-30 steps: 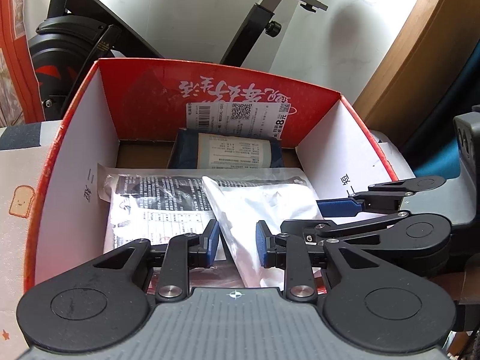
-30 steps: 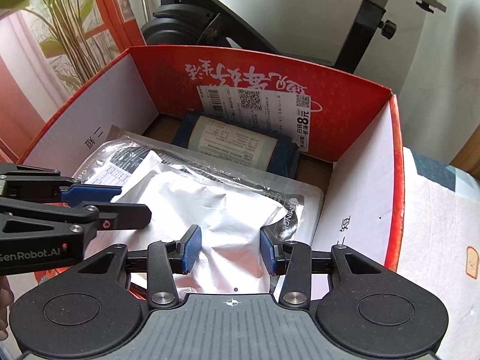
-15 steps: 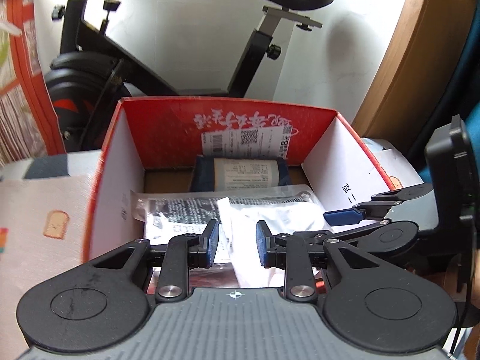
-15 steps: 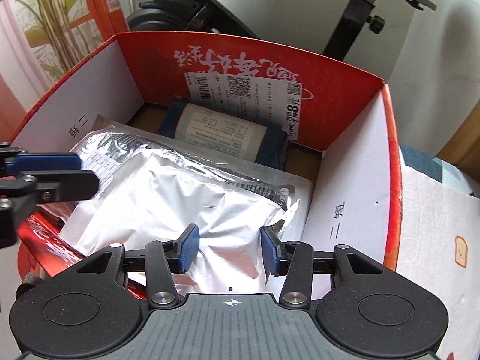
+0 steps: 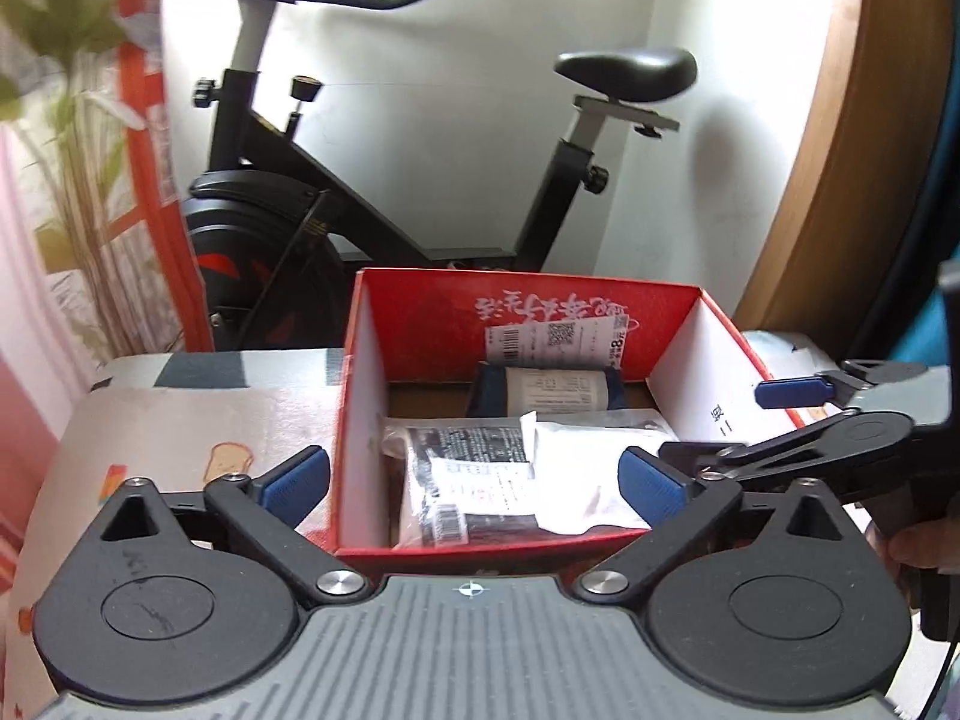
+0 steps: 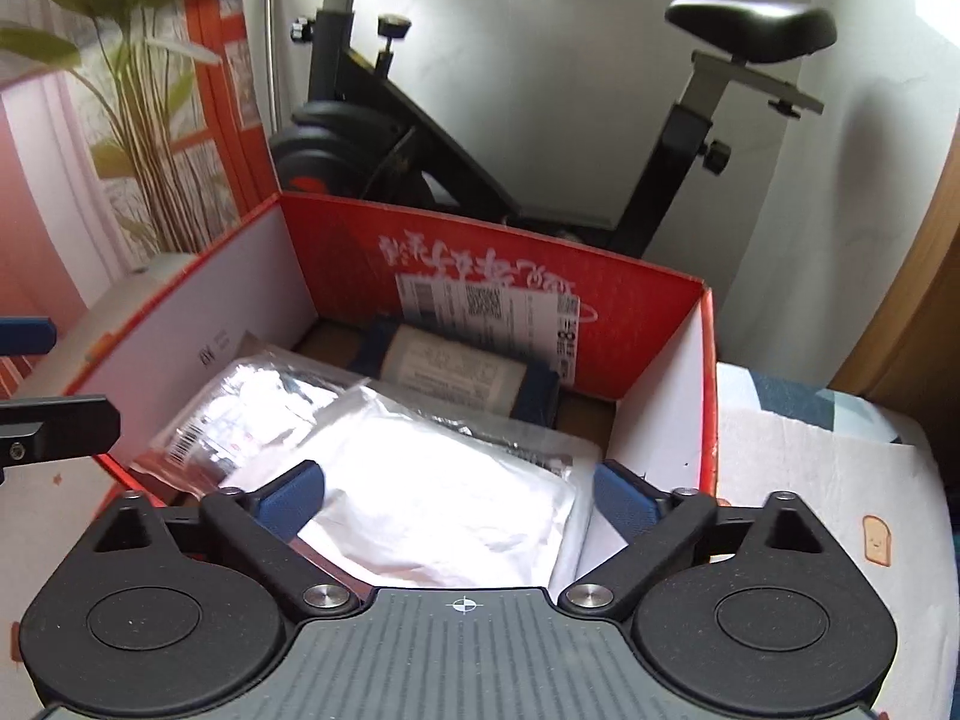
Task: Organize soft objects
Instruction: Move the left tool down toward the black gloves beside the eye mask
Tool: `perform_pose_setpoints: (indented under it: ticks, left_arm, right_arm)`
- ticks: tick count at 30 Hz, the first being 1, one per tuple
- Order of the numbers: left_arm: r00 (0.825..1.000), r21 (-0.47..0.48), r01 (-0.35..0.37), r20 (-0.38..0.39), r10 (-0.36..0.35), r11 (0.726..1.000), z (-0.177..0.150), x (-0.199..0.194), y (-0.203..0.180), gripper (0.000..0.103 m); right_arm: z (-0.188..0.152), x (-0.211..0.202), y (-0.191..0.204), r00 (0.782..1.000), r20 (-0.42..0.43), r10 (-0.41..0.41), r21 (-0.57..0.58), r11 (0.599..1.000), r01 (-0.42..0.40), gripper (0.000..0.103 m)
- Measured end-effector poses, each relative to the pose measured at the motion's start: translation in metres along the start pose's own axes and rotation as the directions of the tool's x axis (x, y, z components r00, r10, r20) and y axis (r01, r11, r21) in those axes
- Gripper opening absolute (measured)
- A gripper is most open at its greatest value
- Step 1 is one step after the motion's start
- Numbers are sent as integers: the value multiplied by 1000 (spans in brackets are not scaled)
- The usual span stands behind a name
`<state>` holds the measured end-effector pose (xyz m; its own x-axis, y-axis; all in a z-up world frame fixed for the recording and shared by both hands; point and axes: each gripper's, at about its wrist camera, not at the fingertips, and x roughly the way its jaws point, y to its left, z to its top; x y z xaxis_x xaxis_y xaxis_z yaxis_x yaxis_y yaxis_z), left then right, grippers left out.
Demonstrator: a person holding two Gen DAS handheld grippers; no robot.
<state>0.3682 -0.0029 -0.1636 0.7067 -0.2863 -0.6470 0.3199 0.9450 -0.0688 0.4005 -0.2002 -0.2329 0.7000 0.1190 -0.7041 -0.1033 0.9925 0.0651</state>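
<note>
- I am holding the left gripper (image 5: 474, 483) back from the near wall of the red cardboard box (image 5: 678, 372), its blue pads spread wide apart and gripping nothing.
- I am keeping the right gripper (image 6: 462, 495) above the box's near right corner, fingers likewise far apart and empty; in the left wrist view it is showing at the box's right wall (image 5: 798, 414).
- The white plastic pouch (image 6: 438, 498) is lying inside the box on the right, on top of a clear bag.
- The clear bag with dark contents and printed labels (image 5: 468, 480) is lying beside and partly under it, toward the left wall.
- A navy rolled bundle with a paper label (image 6: 462, 372) is sitting against the far wall, below a white shipping sticker (image 6: 486, 309).
- The box is resting on a toast-print cloth (image 6: 840, 480); an exercise bike (image 5: 384, 204) is standing behind it.
</note>
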Motion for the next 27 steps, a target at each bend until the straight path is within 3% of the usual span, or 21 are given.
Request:
perform_pose_setpoints:
  ticks: [13,18,27]
  left_arm:
    - [998,6,-61,20,60,998,-66,-49,6,103]
    - [997,-9,-76,-2,76,997,-100,-62,2,103]
    - [993,12,-102,-52,103,995,-159,-72,-19,103]
  right_arm:
    - [-50,-72,-2,973,214,85,61,993,-100,103]
    - [-82,-91,-2,963,252,100,75,990,-122,103]
    - [-153,-102,14,967,232,105,118,984,-136,103]
